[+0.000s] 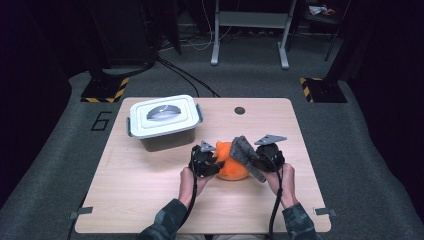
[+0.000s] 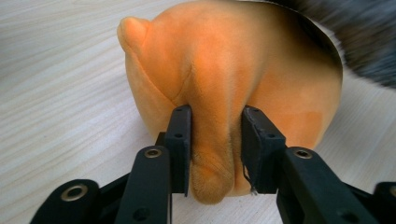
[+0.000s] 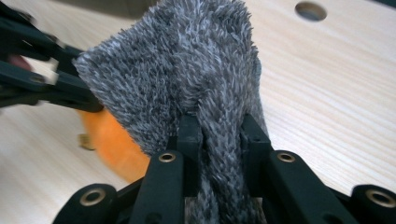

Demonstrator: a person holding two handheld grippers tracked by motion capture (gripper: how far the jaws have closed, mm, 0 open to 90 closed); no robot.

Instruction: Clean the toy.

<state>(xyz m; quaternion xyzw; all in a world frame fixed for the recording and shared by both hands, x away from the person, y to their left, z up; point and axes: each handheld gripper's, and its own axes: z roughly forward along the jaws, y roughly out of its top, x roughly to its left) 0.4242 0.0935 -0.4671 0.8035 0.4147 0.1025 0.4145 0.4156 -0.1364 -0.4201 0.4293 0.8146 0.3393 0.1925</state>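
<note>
The orange plush toy (image 1: 231, 167) is sitting near the middle of the worktop (image 1: 150, 200), toward the near edge, with a grey fuzzy cloth (image 1: 245, 150) draped over its right side. The left hand-held gripper (image 1: 209, 162) is pinching a fold of the orange plush (image 2: 210, 154) between its jaws. The right hand-held gripper (image 1: 260, 160) is clamping a bunched ridge of the grey cloth (image 3: 219, 135). I judge the work to be midway: the cloth is covering part of the toy, and either peeling it clear or pulling it fully over is remaining. The lidded white box (image 1: 162, 120) is standing far left, closed.
</note>
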